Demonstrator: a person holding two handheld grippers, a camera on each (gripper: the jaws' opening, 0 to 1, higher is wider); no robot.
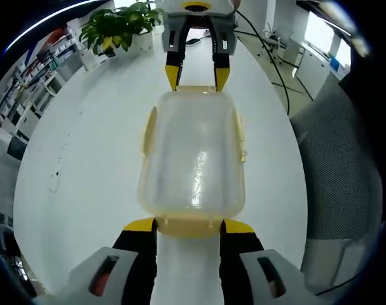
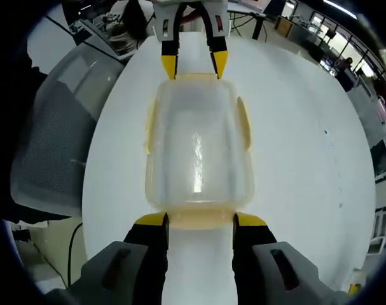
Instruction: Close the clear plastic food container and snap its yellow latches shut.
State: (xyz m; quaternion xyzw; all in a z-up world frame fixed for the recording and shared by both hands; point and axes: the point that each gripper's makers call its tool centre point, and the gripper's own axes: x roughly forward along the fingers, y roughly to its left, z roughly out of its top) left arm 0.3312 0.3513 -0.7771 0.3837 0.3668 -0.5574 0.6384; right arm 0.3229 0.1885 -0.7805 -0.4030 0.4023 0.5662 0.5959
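On the white table (image 1: 65, 190), lengthwise between the two grippers, sat the clear plastic food container (image 1: 193, 162), lid down on it. Seen from the left gripper (image 1: 187, 223): jaws apart, yellow tips flanking the near short end at its yellow latch (image 1: 189, 227), apparently touching the rim. Opposite, at the far short end, stood the right gripper (image 1: 196, 77), jaws likewise spread, tips at the rim. Along the container's long sides ran pale yellow side latches (image 1: 149, 130), whether snapped home could not be told. Seen from the right gripper view, same arrangement mirrored: own jaws wide at the near end, left gripper across. Beyond the table edge, a potted plant (image 1: 119, 27) and a grey mesh chair (image 2: 53, 140).
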